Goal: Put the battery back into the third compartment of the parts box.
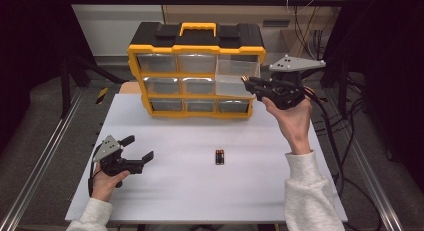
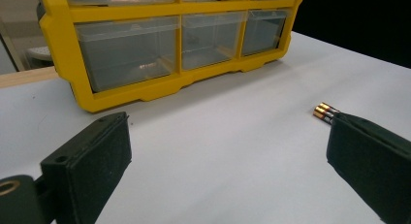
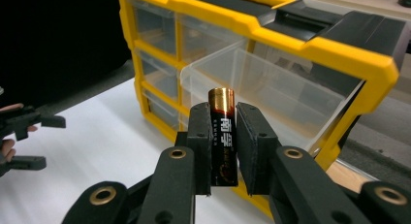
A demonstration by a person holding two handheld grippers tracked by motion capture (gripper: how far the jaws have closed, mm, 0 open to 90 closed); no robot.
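My right gripper (image 1: 248,81) (image 3: 223,112) is shut on a black and gold battery (image 3: 222,136), held upright between its pads. It hovers in front of the pulled-out clear drawer (image 1: 234,77) (image 3: 271,95) at the top right of the yellow and black organizer (image 1: 196,70) (image 3: 310,49). Two more batteries (image 1: 219,156) (image 2: 324,111) lie side by side on the white table (image 1: 200,191). My left gripper (image 1: 138,148) (image 2: 228,151) rests open at the table's left, nothing between its jaws.
The organizer stands at the table's far edge with its other clear drawers (image 2: 127,52) pushed in. Cables (image 1: 345,121) trail off the right side. Metal rails (image 1: 45,156) run along both sides of the table.
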